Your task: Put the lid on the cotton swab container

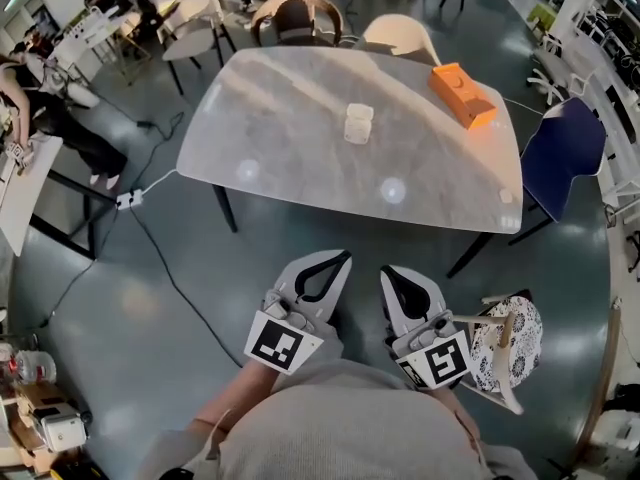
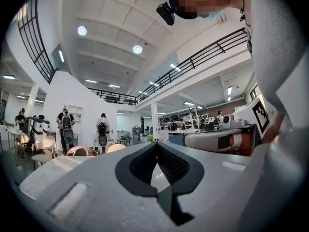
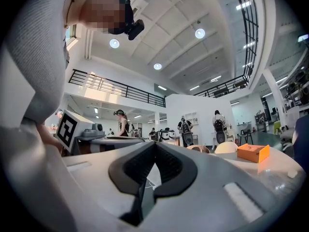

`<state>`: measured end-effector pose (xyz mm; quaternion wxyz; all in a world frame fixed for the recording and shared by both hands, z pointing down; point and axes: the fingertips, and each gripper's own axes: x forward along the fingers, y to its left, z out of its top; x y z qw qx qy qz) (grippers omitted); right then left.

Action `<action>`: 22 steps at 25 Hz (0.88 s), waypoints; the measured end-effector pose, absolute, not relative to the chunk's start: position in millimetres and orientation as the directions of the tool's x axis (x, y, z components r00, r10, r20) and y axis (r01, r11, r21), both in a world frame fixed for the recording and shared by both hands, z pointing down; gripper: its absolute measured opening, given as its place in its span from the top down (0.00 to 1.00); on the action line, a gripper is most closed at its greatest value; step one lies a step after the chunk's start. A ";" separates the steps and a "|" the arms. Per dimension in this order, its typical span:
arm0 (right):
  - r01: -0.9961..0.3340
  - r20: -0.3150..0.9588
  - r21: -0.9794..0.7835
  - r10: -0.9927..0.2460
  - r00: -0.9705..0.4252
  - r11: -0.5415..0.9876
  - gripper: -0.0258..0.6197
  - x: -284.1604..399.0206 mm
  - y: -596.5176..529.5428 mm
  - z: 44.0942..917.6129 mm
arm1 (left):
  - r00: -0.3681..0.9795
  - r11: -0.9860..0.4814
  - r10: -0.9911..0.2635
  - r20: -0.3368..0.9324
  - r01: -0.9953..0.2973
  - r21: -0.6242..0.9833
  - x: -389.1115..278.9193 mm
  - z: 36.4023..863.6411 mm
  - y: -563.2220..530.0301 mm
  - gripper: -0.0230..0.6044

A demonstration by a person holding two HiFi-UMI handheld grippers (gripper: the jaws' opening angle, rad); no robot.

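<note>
My left gripper and my right gripper are side by side low in the head view, over the dark grey floor and short of the near edge of the pale marbled desk with rounded corners. Both point towards that desk. In each gripper view the jaws are closed tip to tip, with nothing between the black pads.

The small clear plastic cotton swab container stands near the middle of the desk, well apart from both grippers. It is too small in the head view for me to tell whether its lid is on it or next to it. A flat orange rectangular box lies towards the far right corner of the desk, apart from the container.

A dark blue chair stands at the right end of the desk. A brown wicker chair and a beige shell chair stand along the far side. A wooden stool with a patterned cushion is just beside my right gripper. A white power strip lies on the floor by the left end of the desk.
</note>
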<state>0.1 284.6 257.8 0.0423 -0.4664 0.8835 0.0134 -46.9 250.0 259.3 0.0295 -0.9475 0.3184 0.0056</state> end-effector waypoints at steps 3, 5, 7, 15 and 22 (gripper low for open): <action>-0.826 -0.102 -0.015 -0.822 -0.560 0.564 0.96 -3.1 258.7 255.2 | 0.811 -0.810 -0.584 -0.028 -0.585 -0.044 -45.8 260.1 224.8 0.97; -0.831 -0.110 -0.012 -0.827 -0.551 0.556 0.96 -5.3 243.6 253.7 | 0.824 -0.822 -0.567 -0.023 -0.567 -0.049 -44.1 262.1 211.2 0.97; -0.839 -0.112 -0.013 -0.834 -0.540 0.544 0.96 -6.1 231.7 253.7 | 0.832 -0.830 -0.555 -0.020 -0.555 -0.050 -42.9 265.2 199.8 0.97; -0.851 -0.092 -0.028 -0.849 -0.520 0.524 0.96 1.4 216.1 258.9 | 0.842 -0.841 -0.540 -0.011 -0.540 -0.043 -35.3 267.5 181.4 0.97; -0.829 -0.092 -0.020 -0.826 -0.556 0.559 0.96 2.9 213.3 250.8 | 0.822 -0.822 -0.570 -0.012 -0.570 -0.014 -33.9 263.7 182.0 0.97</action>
